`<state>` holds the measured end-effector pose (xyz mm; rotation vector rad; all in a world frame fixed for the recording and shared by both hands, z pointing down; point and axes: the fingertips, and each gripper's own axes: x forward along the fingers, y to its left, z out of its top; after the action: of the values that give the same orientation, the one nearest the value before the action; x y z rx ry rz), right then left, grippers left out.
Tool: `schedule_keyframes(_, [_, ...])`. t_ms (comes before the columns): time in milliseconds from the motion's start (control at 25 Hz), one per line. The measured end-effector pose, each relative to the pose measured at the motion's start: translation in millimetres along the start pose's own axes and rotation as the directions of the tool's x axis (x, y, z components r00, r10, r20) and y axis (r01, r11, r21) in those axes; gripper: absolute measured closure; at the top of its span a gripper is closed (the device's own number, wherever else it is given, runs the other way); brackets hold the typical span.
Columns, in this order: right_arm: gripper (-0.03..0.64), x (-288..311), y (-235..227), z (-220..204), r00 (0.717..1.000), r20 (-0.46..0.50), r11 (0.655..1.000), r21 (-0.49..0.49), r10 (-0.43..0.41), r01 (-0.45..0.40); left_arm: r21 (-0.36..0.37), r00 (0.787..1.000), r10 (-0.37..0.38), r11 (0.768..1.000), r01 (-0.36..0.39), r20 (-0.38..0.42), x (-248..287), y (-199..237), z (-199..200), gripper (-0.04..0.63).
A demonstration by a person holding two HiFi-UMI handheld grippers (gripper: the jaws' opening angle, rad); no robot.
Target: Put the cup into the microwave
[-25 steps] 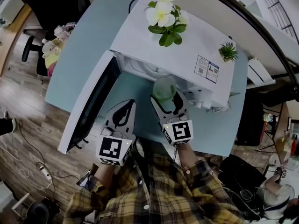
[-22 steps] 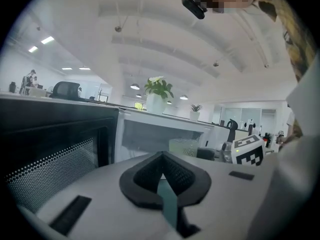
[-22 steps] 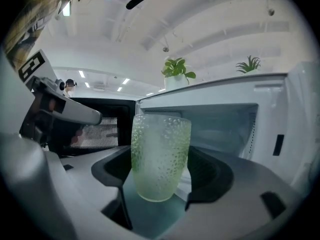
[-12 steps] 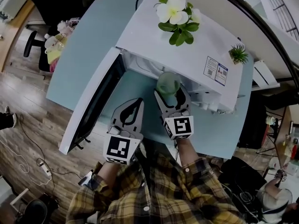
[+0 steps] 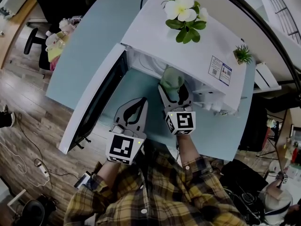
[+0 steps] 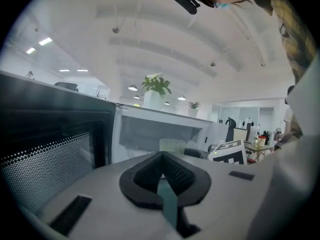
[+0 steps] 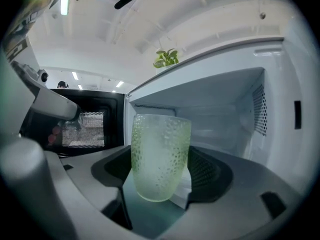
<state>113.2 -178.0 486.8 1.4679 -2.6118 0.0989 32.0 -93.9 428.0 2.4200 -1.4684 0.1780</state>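
1. While my right gripper is clamping both jaws on the pale green, dimpled, translucent cup, I am holding that cup upright at the open mouth of the white box-shaped microwave.
2. My left gripper is hanging just beside the right one, jaws pressed together with nothing between them, above the light blue tabletop.
3. The microwave's dark-windowed door is standing swung wide to my left.
4. The right gripper view is showing what the head view is not: the white cavity behind the cup, with a perforated side wall. Through the frosted wall I cannot tell whether the cup is holding anything.
5. The head view alone is showing, from above, the white-flowered leafy plant and the small spiky green plant sitting on the microwave's top.
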Motion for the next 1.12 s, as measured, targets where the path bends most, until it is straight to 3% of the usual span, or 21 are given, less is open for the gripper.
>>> schedule_keyframes(720, [0.275, 26.7, -17.6, -11.9, 0.991, -0.009, 0.991, 0.013, -0.132, 0.132, 0.015, 0.994, -0.108, 0.994, 0.108, -0.017, 9.0, 17.7, -8.0, 0.604])
schedule_keyframes(1120, [0.275, 35.0, -21.3, -19.2, 0.991, -0.042, 0.991, 0.042, -0.124, 0.126, 0.024, 0.99, -0.142, 0.99, 0.142, -0.019, 12.0, 16.2, -8.4, 0.604])
